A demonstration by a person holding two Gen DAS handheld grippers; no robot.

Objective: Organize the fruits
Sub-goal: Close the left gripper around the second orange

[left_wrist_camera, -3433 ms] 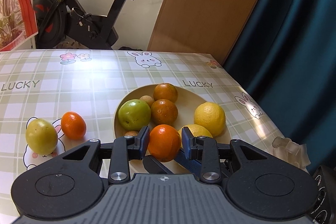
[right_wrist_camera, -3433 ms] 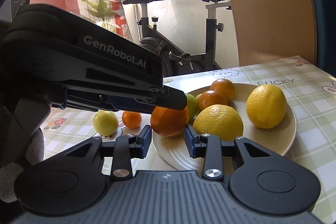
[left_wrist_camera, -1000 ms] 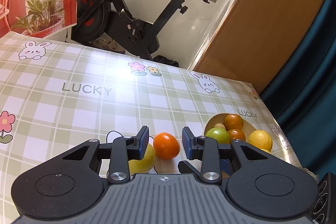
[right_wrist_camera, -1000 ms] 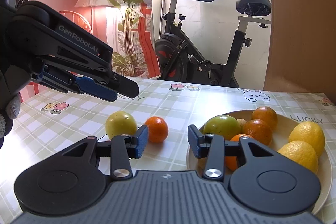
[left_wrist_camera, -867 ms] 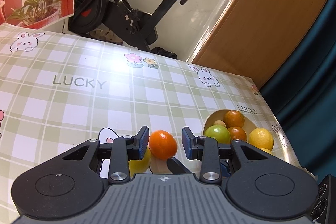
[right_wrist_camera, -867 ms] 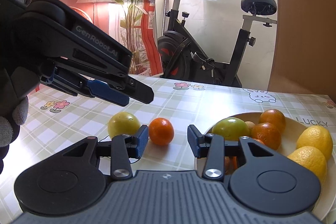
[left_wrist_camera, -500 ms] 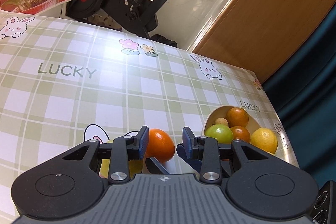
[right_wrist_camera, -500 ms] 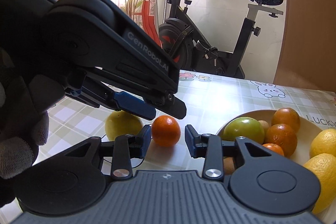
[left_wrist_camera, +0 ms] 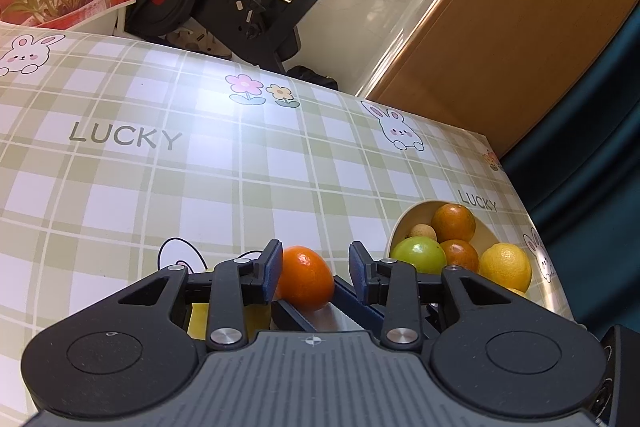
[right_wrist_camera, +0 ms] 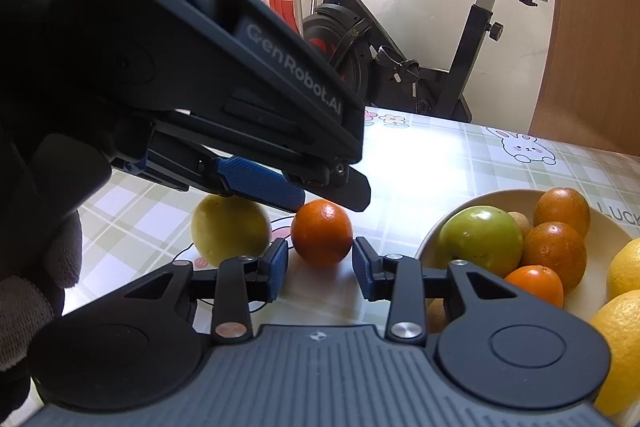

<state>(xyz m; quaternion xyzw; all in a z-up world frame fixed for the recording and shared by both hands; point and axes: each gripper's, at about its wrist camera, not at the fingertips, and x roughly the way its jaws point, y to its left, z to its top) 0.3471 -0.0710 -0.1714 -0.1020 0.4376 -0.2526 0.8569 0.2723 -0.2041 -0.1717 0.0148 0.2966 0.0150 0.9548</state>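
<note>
A small orange lies on the checked tablecloth beside a yellow-green fruit. My left gripper is open, its tips just above and to either side of the orange. My right gripper is open and empty, just in front of the same orange. A cream plate to the right holds a green apple, several oranges and two lemons.
An exercise bike stands beyond the table's far edge. A wooden panel and a dark teal curtain are at the right. Potted plants stand at the far left. The tablecloth stretches away to the left and back.
My left gripper let go of an orange on the plate, moved left and came down over the orange on the table. My right gripper moved closer to that orange.
</note>
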